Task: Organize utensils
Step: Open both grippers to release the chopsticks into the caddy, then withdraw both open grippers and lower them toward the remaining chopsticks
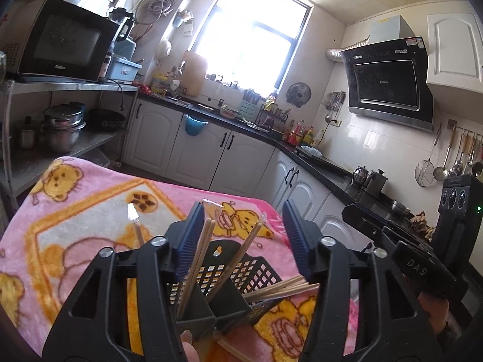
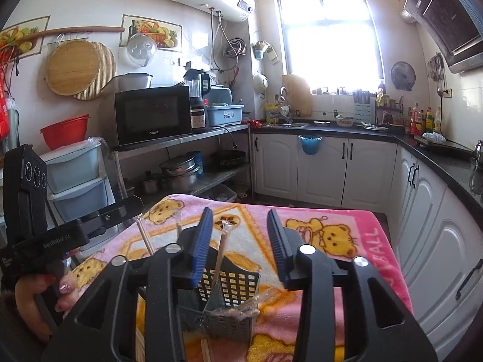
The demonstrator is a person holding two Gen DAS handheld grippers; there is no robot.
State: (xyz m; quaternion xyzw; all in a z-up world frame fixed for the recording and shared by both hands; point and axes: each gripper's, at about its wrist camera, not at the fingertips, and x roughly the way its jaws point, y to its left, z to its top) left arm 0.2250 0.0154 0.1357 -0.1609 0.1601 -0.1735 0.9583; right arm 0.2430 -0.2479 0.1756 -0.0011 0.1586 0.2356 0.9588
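- The left gripper (image 1: 243,235) is seen spread wide with nothing between its pads; the right gripper (image 2: 238,241) is likewise spread and empty
- The caddy (image 1: 241,274), a black mesh holder with compartments, stands on the pink blanket (image 1: 90,211), below and between the open jaws in both views
- Several chopsticks (image 1: 196,265) are stood leaning in the compartments, and a bundle (image 1: 280,289) is laid almost flat across the right rim, its ends projecting outward
- That bundle is judged the likeliest to be lost: a nudge from either gripper could roll it off the rim onto the blanket
- A loose pair (image 1: 137,229) is seen on the blanket beyond the caddy, and another stick lies at the near edge under the left gripper; some ends appear to carry clear wrappers, which could let them slip from the pads
- The caddy looks light and tall, set on soft, uneven cloth; it could be tipped if a leaning stick is levered against its wall, or if a stick is pushed in at a slant
- The upright sticks stand close to the left inner pad (image 1: 188,238), so they could be caught and dragged if the jaws are closed or lowered carelessly
- The grippers are held near each other over one small target, so a collision between them is a risk
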